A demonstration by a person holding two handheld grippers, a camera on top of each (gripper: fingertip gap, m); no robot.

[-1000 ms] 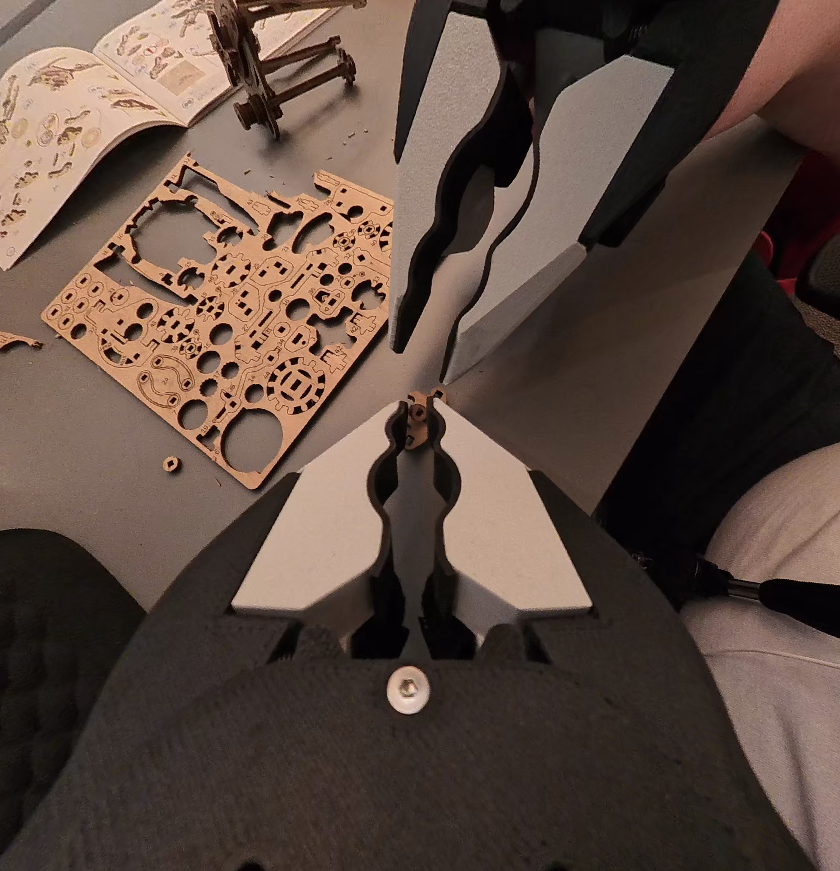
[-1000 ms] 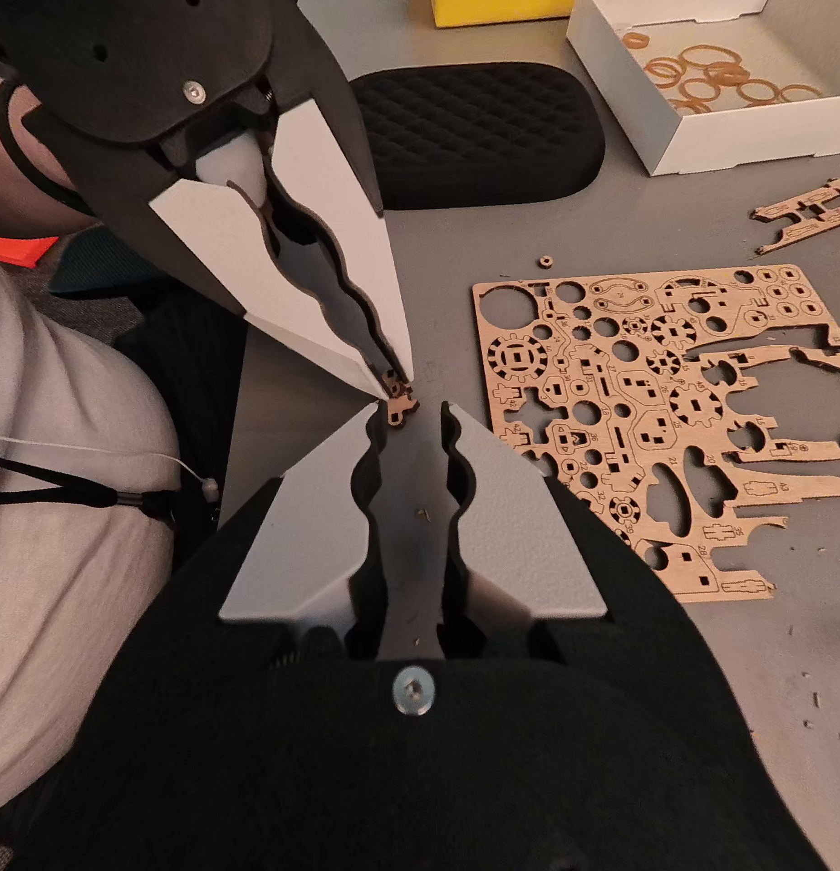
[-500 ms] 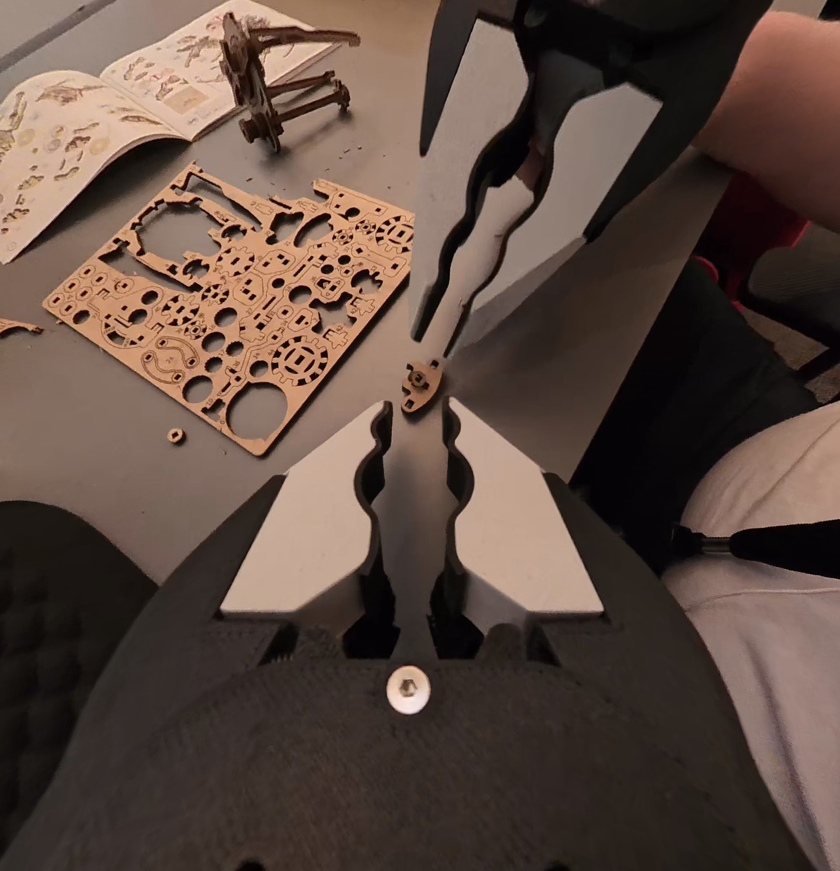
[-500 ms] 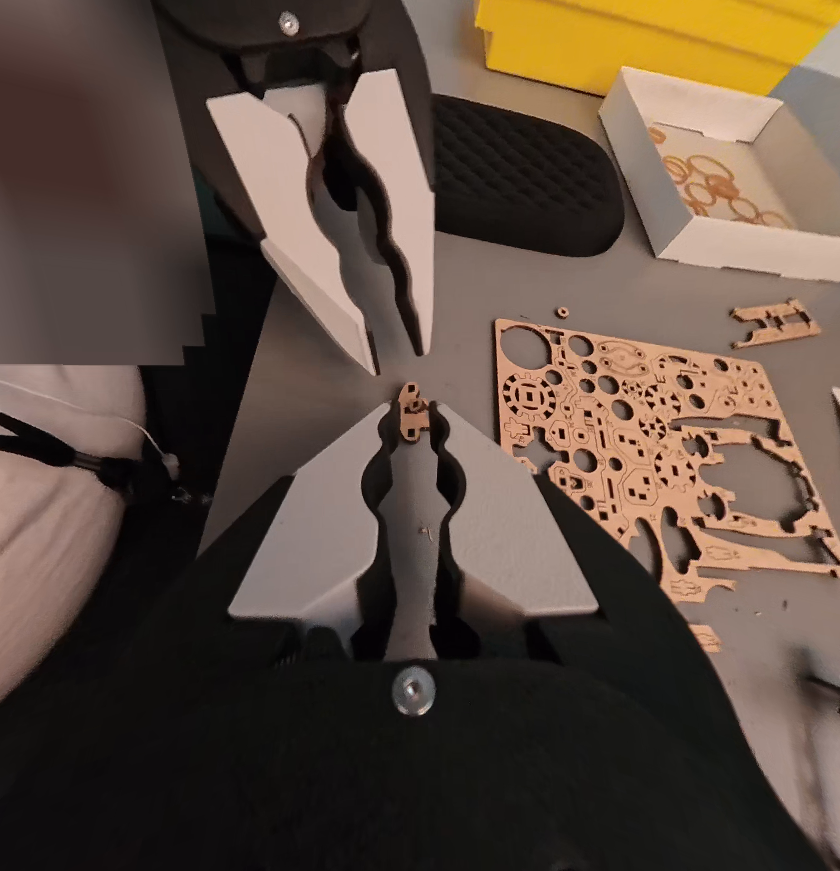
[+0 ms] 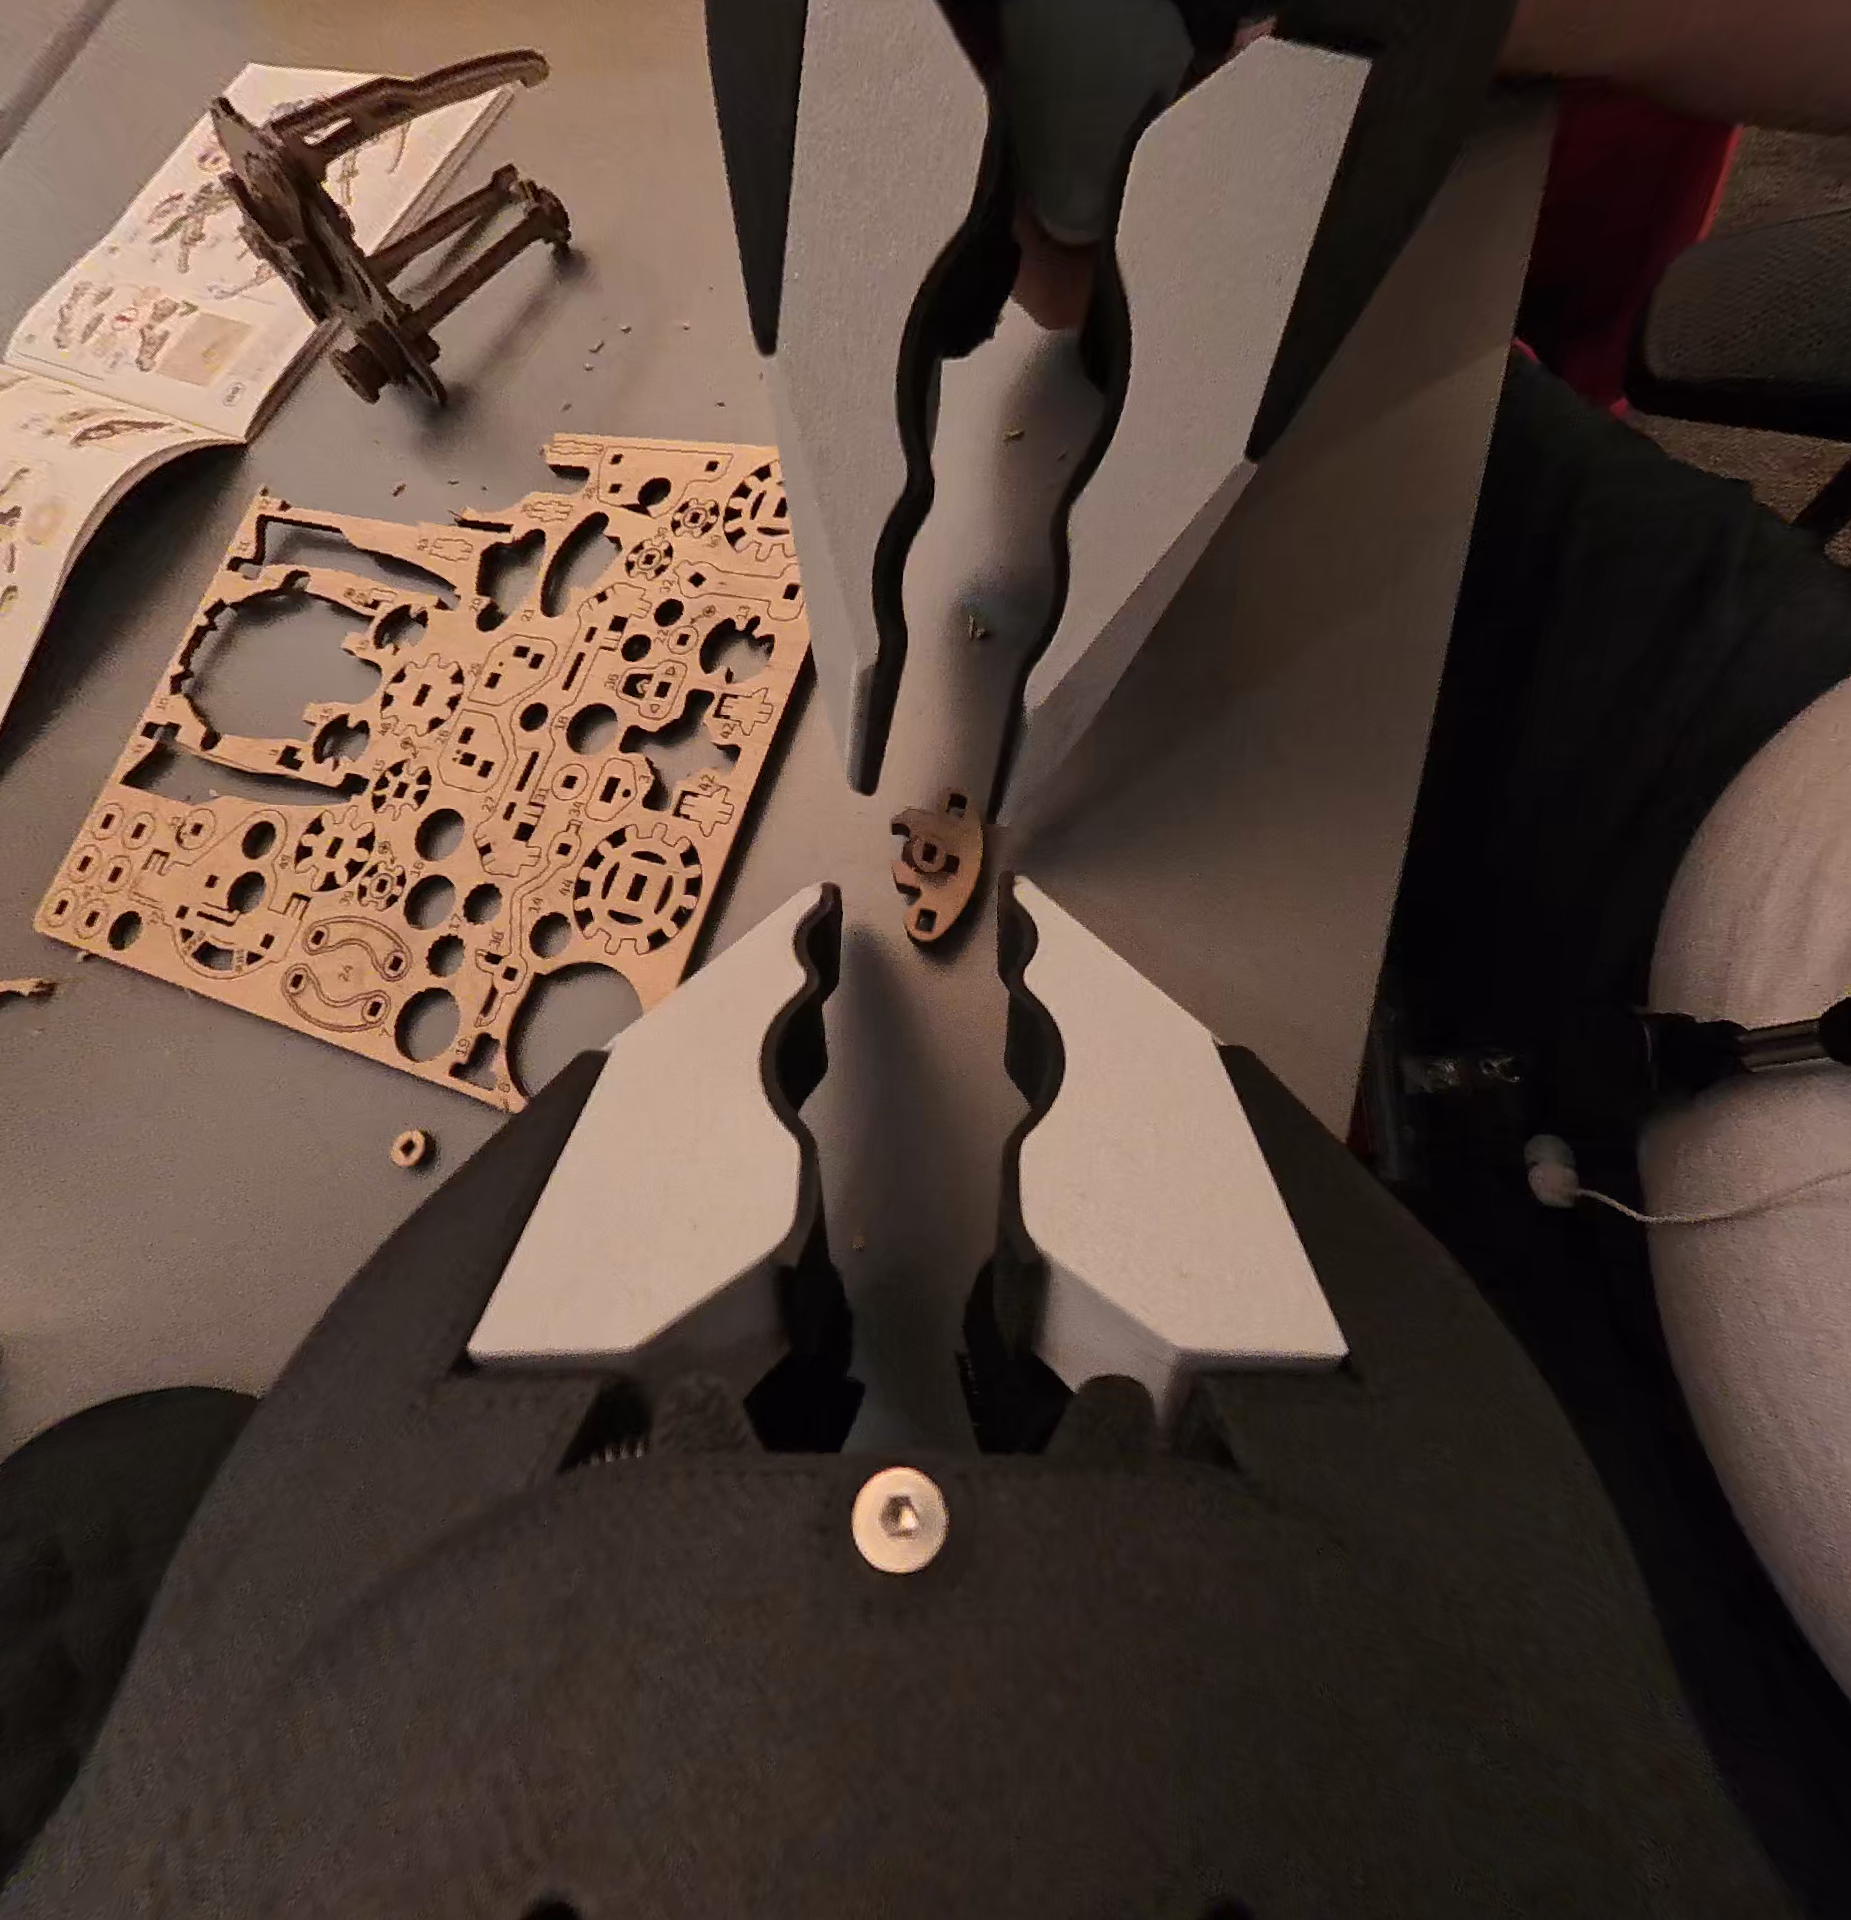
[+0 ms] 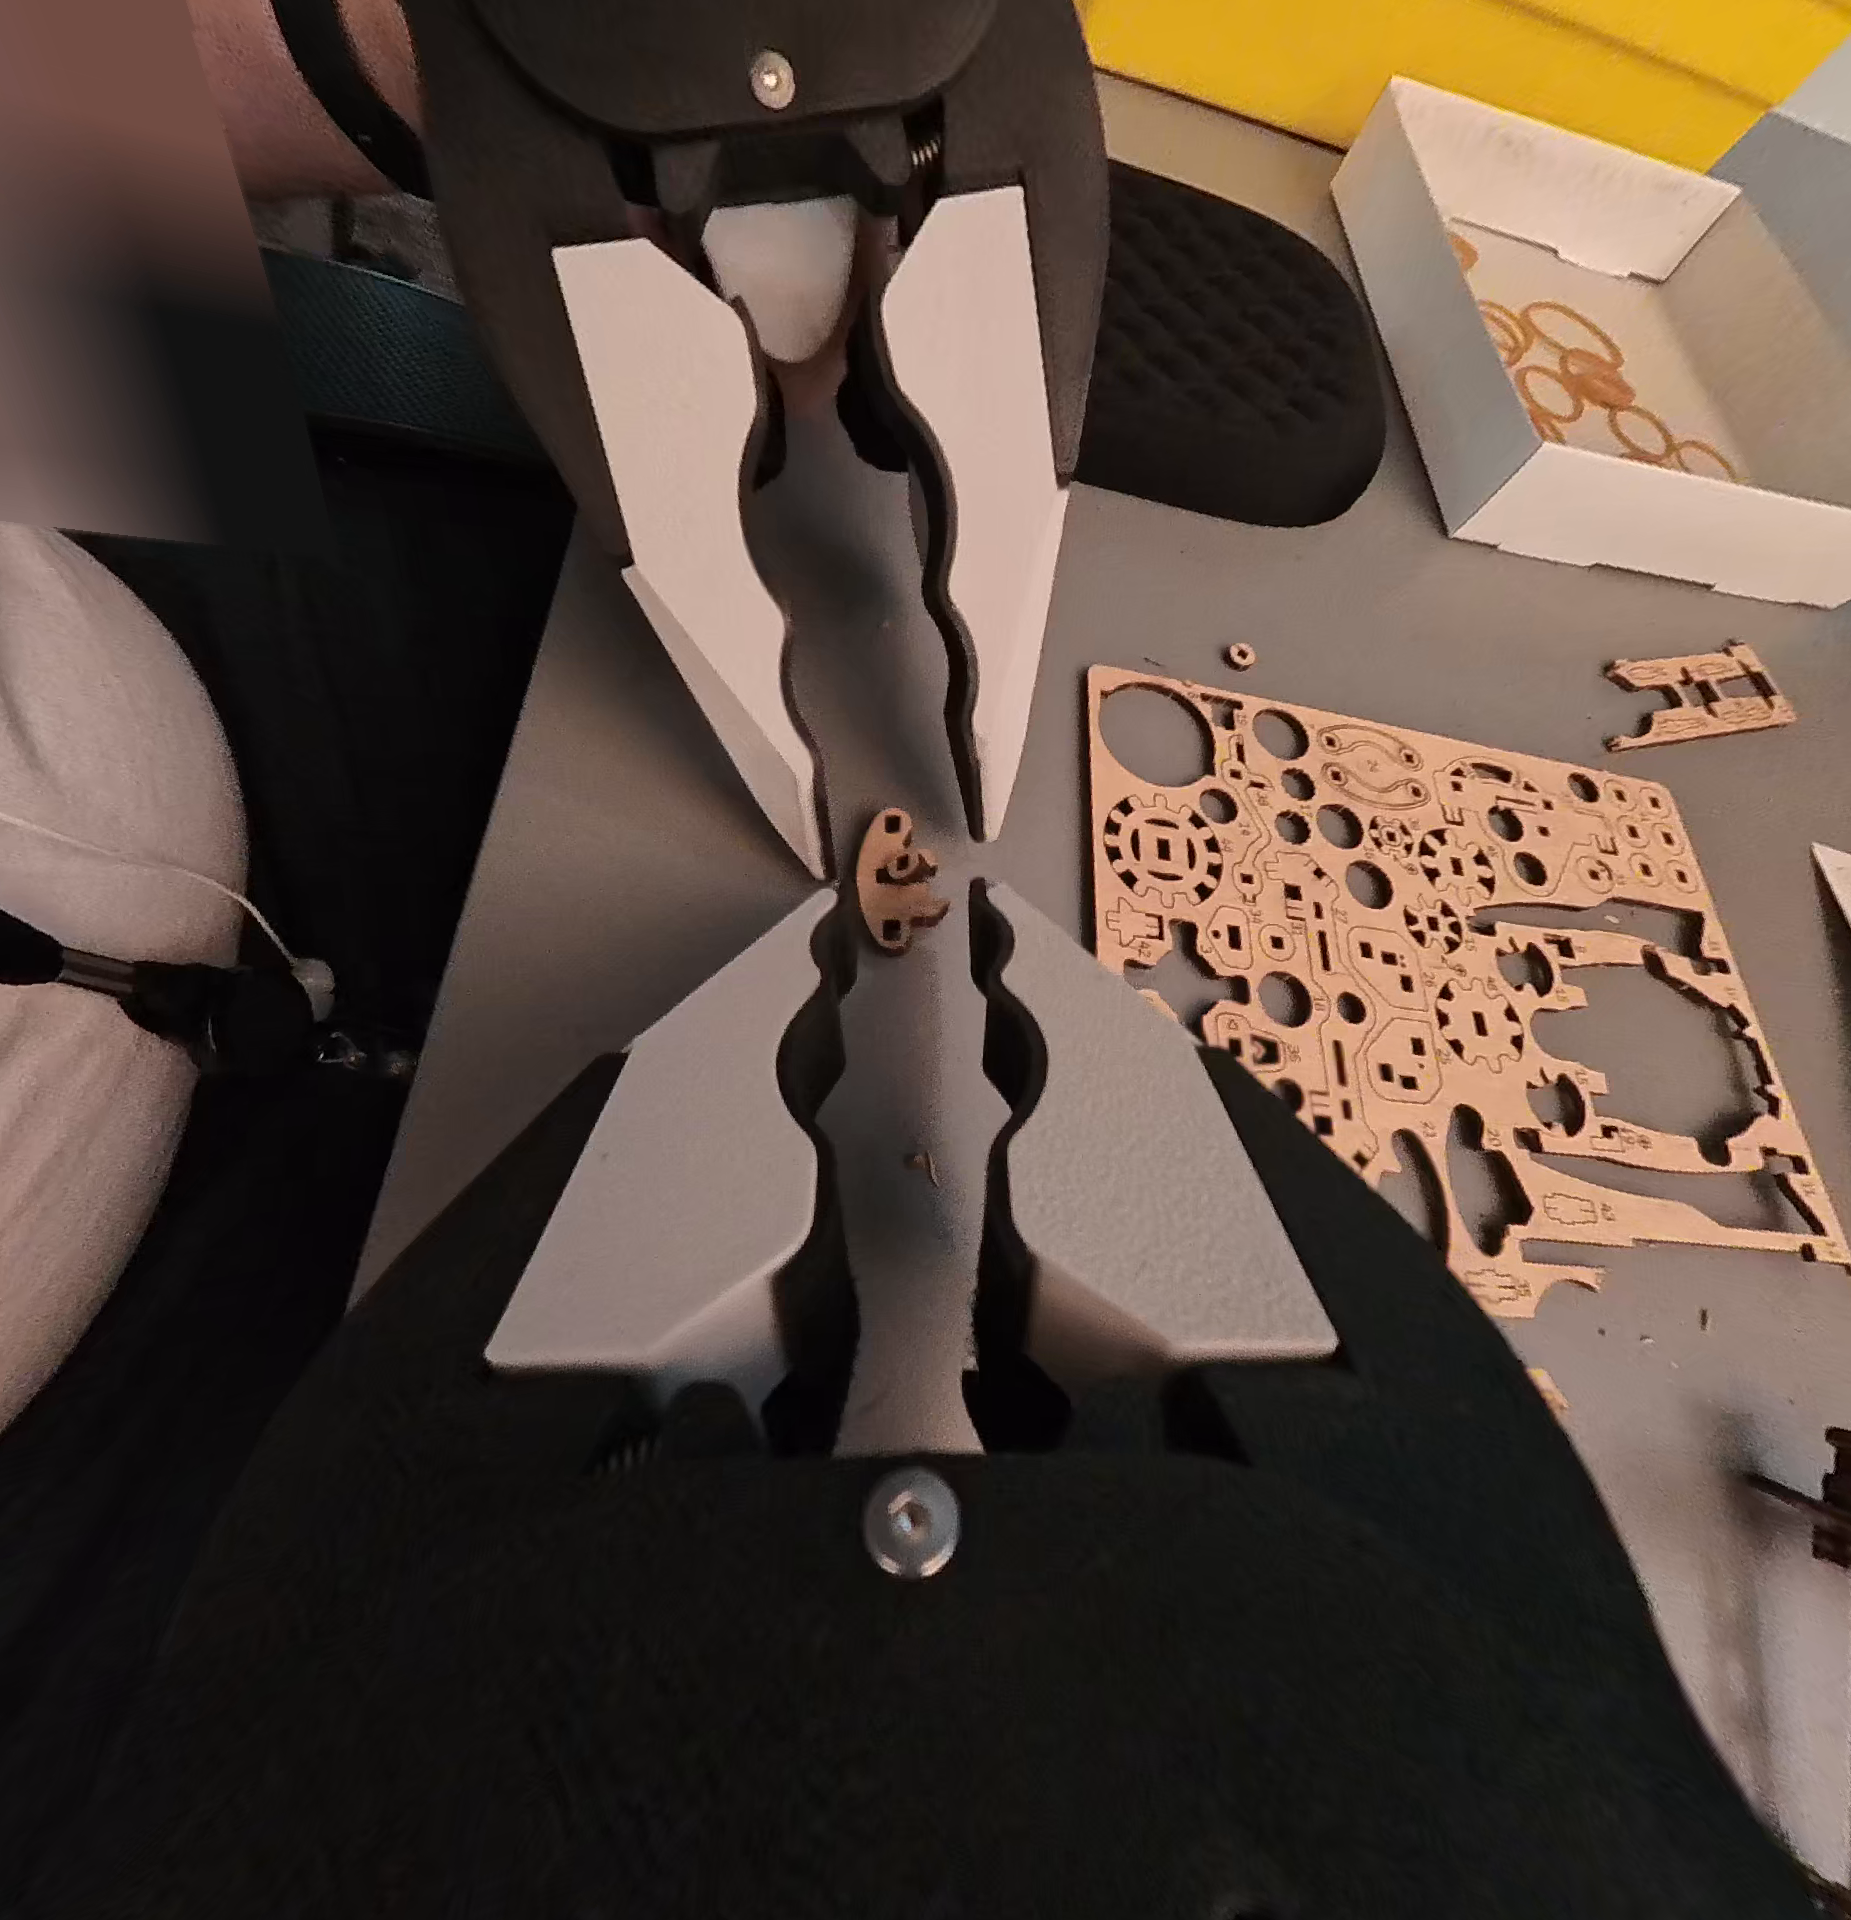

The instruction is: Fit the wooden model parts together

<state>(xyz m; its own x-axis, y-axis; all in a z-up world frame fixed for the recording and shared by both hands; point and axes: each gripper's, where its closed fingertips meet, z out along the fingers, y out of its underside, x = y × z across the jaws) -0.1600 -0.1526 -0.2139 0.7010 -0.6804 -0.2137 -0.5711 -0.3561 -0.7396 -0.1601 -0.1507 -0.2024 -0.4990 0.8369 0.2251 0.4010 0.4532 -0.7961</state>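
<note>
— Grey tabletop is filling most of both views, with the near edge running beside a person's lap. What is lying between the two tools?

— One small wooden piece, a curved plate with a little cog seated in it. It is lying flat on the table, right between the tips of both tools.

— Is either tool gripping it?

— No. The left gripper is sitting with its fingers spread, and the right gripper is spread just the same. The piece is lying loose, touching neither as far as I can tell, though one right tip is coming very close.

— Why are they facing each other like that?

— My guess is they are lining up tip to tip so that either can pinch the piece from its thin edges; the cog looks already pressed in.

— And the rest?

— A punched-out plywood sheet is lying to one side, handy for the next part. A dark, half-built model is standing on an open instruction booklet. A white box is holding rubber bands, a yellow box is sitting behind it, and a black padded rest is lying nearby.

— Any writing?

— Small engraved numbers are marking the sheet's parts, and the booklet is showing printed diagrams; no brand is showing.
</note>
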